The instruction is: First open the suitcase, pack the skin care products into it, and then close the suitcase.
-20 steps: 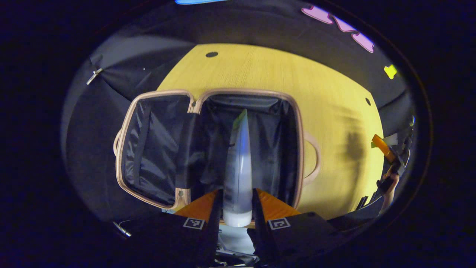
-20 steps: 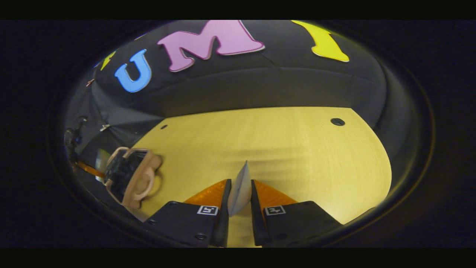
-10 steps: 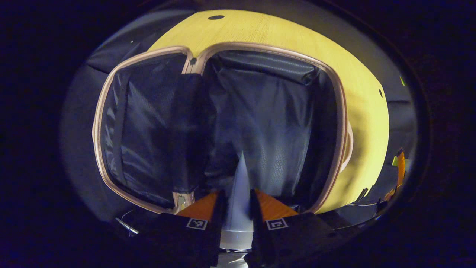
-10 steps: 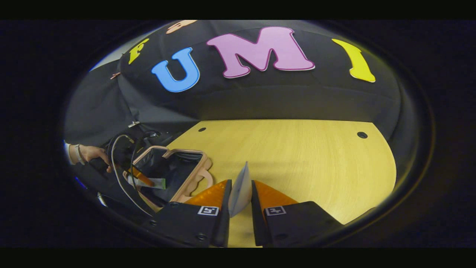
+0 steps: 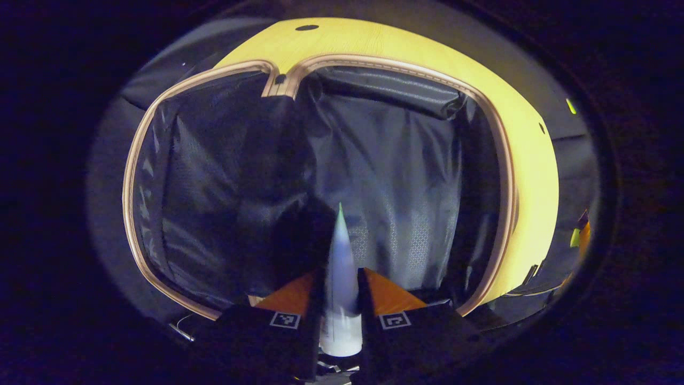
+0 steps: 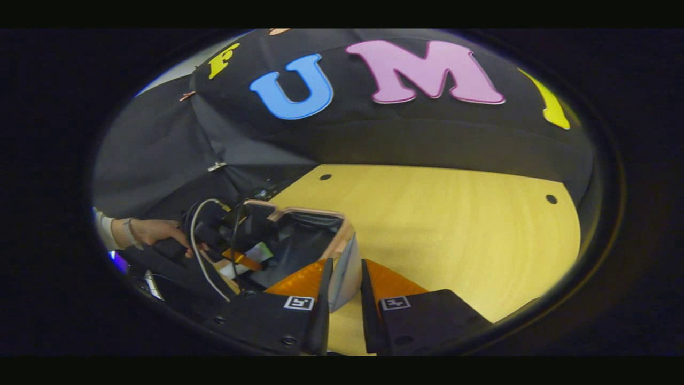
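The suitcase (image 5: 406, 160) lies open on the yellow table (image 5: 406, 51), with a tan rim and dark lining in both halves. My left gripper (image 5: 340, 278) is shut on a pale tube (image 5: 341, 251), white cap toward the camera, its crimped end pointing down into the right half. In the right gripper view, my right gripper (image 6: 343, 278) is shut on a second pale tube (image 6: 346, 270), right beside the near corner of the suitcase (image 6: 299, 235). The left gripper (image 6: 251, 259), held by a hand (image 6: 155, 231), reaches into the case there. The right gripper (image 5: 580, 238) shows small at the far right edge.
The table (image 6: 454, 230) stretches bare to the right of the suitcase, with small dark holes near its far corners. Black cloth walls close the booth behind and to the left. A white cable (image 6: 200, 251) loops from the left gripper's handle.
My left gripper has sunk lower into the suitcase with its tube. My right gripper has moved left toward the case, whose corner now sits right at its fingers.
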